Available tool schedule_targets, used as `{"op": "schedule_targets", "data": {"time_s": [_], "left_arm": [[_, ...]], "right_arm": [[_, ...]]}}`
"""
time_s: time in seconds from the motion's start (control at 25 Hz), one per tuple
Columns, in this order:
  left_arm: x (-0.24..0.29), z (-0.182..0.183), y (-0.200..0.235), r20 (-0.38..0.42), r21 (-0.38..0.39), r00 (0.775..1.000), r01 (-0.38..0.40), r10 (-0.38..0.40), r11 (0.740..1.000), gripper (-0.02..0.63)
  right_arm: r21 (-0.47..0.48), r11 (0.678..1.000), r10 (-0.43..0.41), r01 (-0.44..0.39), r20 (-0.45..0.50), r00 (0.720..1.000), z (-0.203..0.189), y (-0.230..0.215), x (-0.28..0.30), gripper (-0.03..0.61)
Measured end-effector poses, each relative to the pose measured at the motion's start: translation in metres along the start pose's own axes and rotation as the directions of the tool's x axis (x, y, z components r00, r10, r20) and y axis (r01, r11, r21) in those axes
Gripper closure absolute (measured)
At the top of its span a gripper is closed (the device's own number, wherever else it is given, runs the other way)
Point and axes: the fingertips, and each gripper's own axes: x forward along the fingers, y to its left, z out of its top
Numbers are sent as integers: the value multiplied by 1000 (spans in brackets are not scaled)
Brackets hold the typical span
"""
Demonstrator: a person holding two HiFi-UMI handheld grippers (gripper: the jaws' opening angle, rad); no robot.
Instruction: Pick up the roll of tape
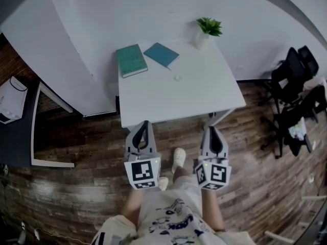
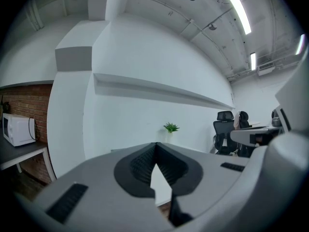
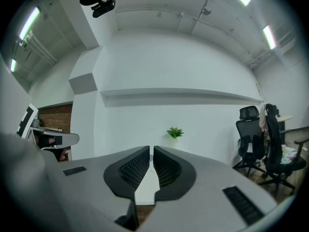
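A small pale roll of tape [image 1: 178, 77] lies flat on the white table [image 1: 204, 93], right of the middle and just in front of the two books. Both grippers hang side by side before the table's near edge, short of it and pointing at it. The left gripper [image 1: 144, 122] is shut with nothing in it, its tips meeting in the left gripper view [image 2: 155, 144]. The right gripper [image 1: 212, 128] is also shut and empty, with only a hairline slit between its pads [image 3: 151, 147]. Neither gripper view shows the tape.
Two teal books [image 1: 131, 60] [image 1: 161, 54] lie at the table's back left, and a potted plant [image 1: 208, 28] stands at its back right. Black office chairs [image 1: 294, 101] are on the right. A dark counter with a microwave [image 1: 10, 100] is on the left. My shoe [image 1: 178, 160] is on the wood floor.
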Motion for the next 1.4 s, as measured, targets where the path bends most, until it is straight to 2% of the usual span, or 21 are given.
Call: {"op": "schedule_targets", "data": {"time_s": [0.16,0.36,0.48,0.6,0.96,1.4], "left_arm": [[28,-6,0,-17,6,1000,-7,7,1000,614],[75,-4,-4,-27,-23,999,-38,38,999,614],[107,-1,-7,-33,0,998,-57,57,998,614],[139,4,-8,-41,27,996,-77,78,997,614],[227,16,-15,-62,-8,986,-153,152,988,614],[283,-14,-30,-167,19,973,-161,162,987,614]], "right_arm": [[0,1000,11,-11,-9,1000,-4,-10,28,554],[-3,999,36,-36,-17,999,-5,-30,78,554],[0,999,51,-51,-23,998,-2,-45,112,554],[-1,997,83,-83,-30,996,2,-57,150,554],[-7,984,178,-179,-58,982,11,-83,249,554],[24,973,232,-231,-136,963,-20,-100,305,554]]}}
